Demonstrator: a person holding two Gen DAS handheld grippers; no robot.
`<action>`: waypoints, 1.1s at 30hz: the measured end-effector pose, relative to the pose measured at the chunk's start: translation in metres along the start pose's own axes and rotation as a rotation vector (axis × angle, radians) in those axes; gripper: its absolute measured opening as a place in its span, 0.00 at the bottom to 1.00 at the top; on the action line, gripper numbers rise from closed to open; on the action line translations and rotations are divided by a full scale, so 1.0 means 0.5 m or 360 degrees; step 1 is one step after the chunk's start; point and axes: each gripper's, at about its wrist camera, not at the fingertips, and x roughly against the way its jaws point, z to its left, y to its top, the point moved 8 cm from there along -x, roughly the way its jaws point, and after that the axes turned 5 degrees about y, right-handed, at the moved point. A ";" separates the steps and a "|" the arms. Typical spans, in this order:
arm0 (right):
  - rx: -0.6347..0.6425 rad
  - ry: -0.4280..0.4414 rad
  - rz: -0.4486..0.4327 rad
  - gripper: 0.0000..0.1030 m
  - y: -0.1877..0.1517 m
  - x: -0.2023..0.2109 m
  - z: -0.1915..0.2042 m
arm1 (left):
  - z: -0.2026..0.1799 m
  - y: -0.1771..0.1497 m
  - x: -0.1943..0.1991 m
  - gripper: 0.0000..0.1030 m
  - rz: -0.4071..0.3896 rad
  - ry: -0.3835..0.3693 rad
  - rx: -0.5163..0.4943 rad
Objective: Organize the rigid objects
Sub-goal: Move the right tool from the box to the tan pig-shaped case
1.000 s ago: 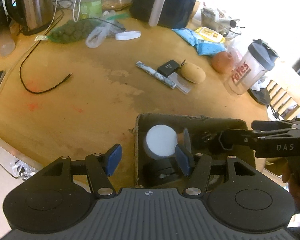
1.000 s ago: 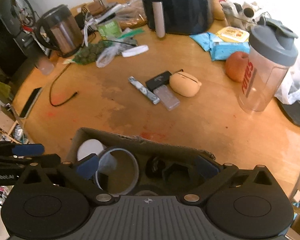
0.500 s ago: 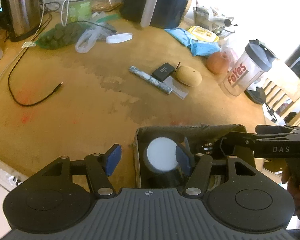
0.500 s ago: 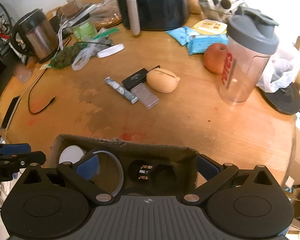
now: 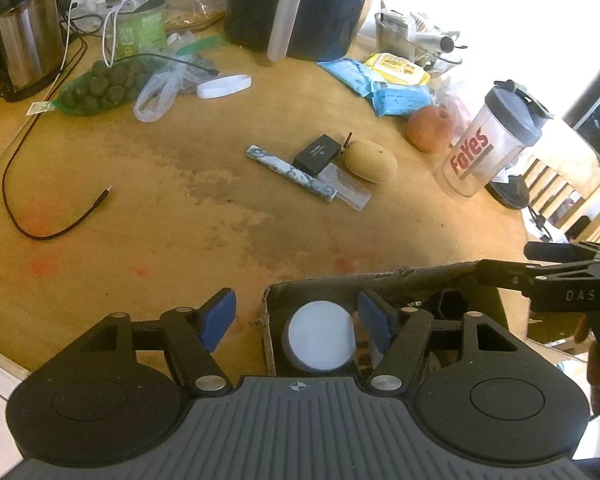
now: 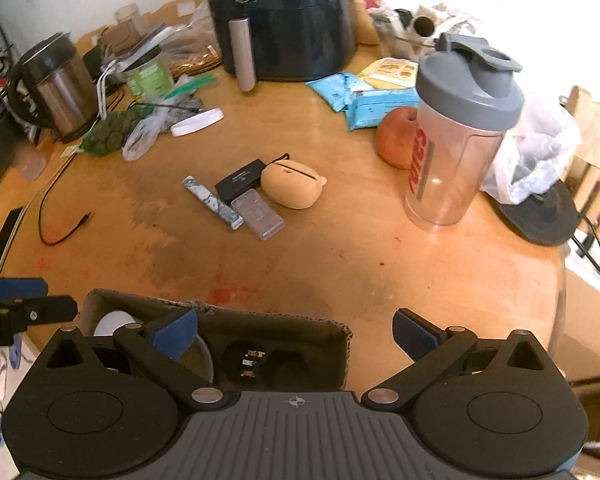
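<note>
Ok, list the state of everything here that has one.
left gripper: open, empty
right gripper: open, empty
cardboard box: open-topped, partly filled
white-lidded jar: upright in box
shaker bottle: upright, cap shut
black cable: unplugged, loose

round wooden table (image 5: 220,240), cardboard box (image 6: 260,316), shaker bottle (image 6: 456,136)

Daylight blows out upper right, likely window; fisheye-bent edges, soft focus.
</note>
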 end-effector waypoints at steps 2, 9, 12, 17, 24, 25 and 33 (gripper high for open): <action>0.0017 0.0015 0.0011 1.00 0.006 -0.005 -0.007 | 0.002 0.001 0.002 0.65 -0.0001 0.0005 0.0009; 0.0058 -0.0038 -0.0018 1.00 0.047 -0.028 -0.041 | 0.014 0.005 0.007 0.65 -0.0005 0.0045 0.0060; 0.0043 -0.0033 -0.0055 1.00 0.068 -0.038 -0.059 | 0.016 0.007 0.011 0.65 -0.0018 0.0059 0.0089; 0.0097 -0.0033 -0.0068 1.00 0.100 -0.068 -0.074 | 0.014 0.005 0.011 0.65 -0.0019 0.0082 0.0136; 0.0272 -0.0027 -0.0040 1.00 0.140 -0.110 -0.067 | 0.009 -0.003 0.018 0.65 -0.0033 0.0116 0.0209; 0.0310 -0.0017 -0.0038 1.00 0.145 -0.116 -0.063 | 0.010 -0.004 0.021 0.65 -0.0038 0.0121 0.0225; 0.0436 0.0124 -0.0026 1.00 0.162 -0.166 -0.039 | 0.018 -0.025 0.030 0.65 -0.0033 0.0169 0.0340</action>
